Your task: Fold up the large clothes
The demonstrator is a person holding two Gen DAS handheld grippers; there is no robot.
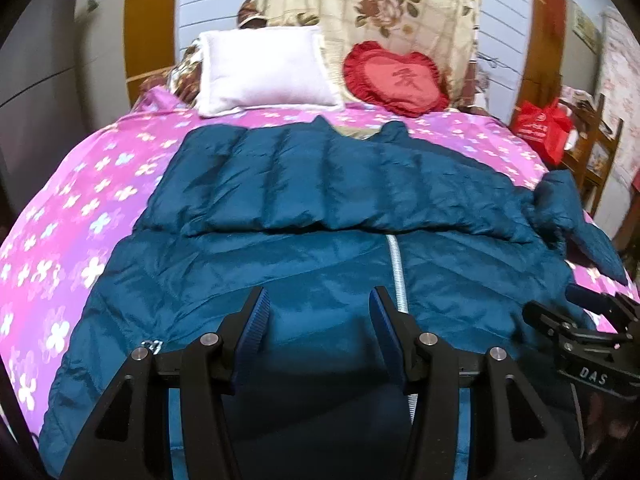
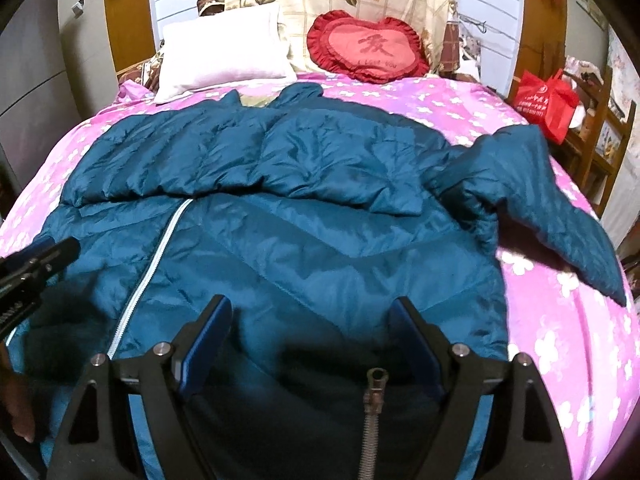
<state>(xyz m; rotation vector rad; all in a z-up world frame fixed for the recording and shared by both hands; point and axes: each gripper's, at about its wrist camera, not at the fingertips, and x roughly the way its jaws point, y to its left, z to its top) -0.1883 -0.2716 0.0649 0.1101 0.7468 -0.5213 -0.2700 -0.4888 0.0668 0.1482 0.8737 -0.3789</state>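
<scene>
Your two grippers hang over a teal jacket spread across a bed with a pink, white-flowered cover. The jacket lies front up, its pale zip running toward you, and one sleeve is folded flat across the chest. The other sleeve trails off to the right onto the cover.

Your left gripper has its jaws apart, blue pads facing each other, with jacket fabric showing in the gap and nothing pinched. Your right gripper stands wider apart still, also gripping nothing; a dark zip pull shows low between its fingers, on something dark at the near edge. In the left wrist view the right gripper appears at the lower right, and white letters on its body read "DAS".

At the head of the bed lie a white pillow and a red heart cushion. The cushion bears a large Chinese character; beneath it runs a small line that seems to read "I LOVE YOU", though it is blurred. Behind them hangs a cream floral quilt. To the right, a red bag with white print too small to read sits on a wooden rack.
</scene>
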